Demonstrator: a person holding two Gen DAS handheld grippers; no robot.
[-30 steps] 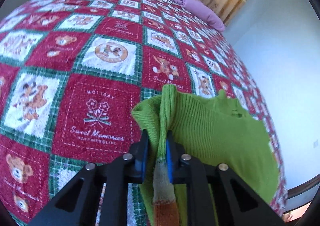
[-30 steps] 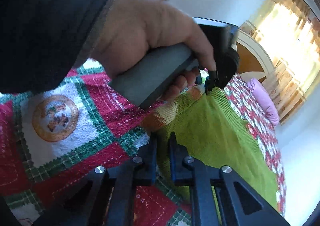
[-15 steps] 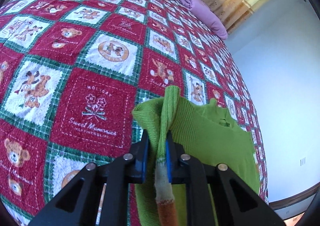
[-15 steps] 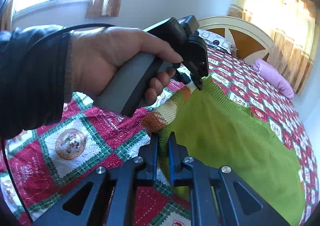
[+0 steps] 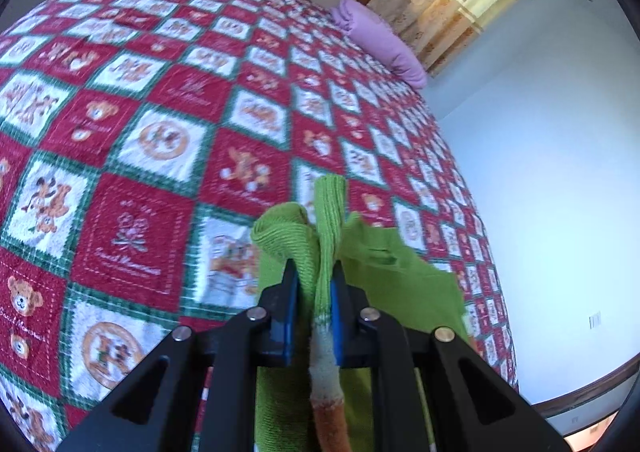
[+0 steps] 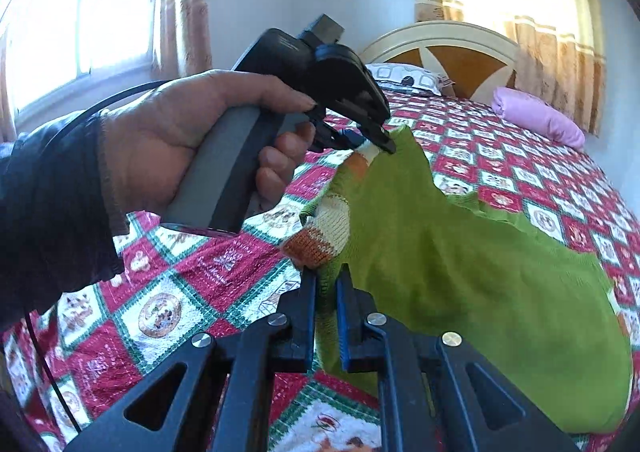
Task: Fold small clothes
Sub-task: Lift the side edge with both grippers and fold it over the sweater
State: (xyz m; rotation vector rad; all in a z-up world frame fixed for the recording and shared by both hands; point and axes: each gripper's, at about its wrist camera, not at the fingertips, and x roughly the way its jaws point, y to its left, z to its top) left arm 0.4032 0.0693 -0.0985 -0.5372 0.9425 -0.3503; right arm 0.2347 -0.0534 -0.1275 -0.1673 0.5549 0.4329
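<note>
"Sweet Memories" on quilt [image 5: 132, 244]

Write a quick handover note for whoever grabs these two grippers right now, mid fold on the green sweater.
Left gripper: shut on the green sweater at its striped hem.
Right gripper: shut on the same hem, further along.
Sweater: hem lifted off the quilt, the rest draped down onto the bed.
Done: both hem corners gripped and raised.
Left: carry the hem over, lay it flat, finish the fold.
</note>
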